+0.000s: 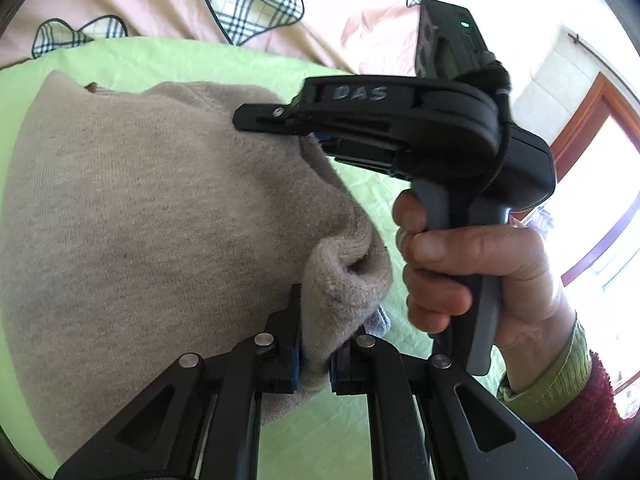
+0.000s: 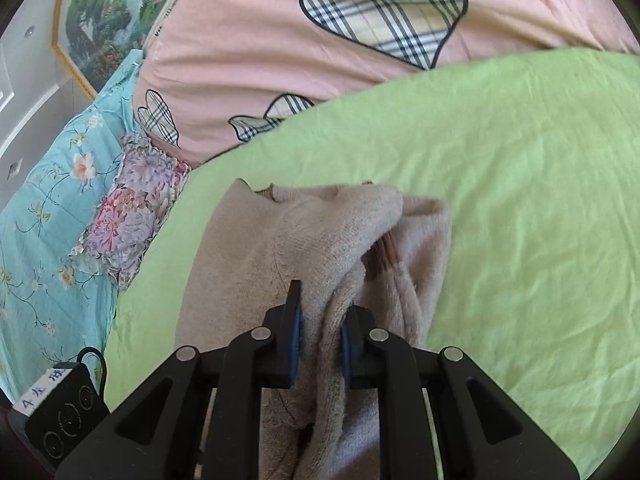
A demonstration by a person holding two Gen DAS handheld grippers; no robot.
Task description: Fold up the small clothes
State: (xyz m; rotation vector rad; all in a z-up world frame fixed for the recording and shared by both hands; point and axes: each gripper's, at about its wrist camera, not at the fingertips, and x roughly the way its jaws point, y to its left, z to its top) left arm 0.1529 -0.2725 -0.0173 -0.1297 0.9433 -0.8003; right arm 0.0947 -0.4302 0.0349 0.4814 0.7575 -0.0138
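Over green sheet (image 2: 520, 200): left gripper (image 1: 314, 344), right gripper (image 2: 320, 332), jaws both clenched on beige sweater (image 1: 140, 220).

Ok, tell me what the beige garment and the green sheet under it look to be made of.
Beige garment: a soft knit, likely wool or acrylic; fine rib rows and a fuzzy nap show, and it bunches thickly where the right tool pinches it.
Green sheet: thin woven cloth, probably cotton; matte, with sharp fine creases.
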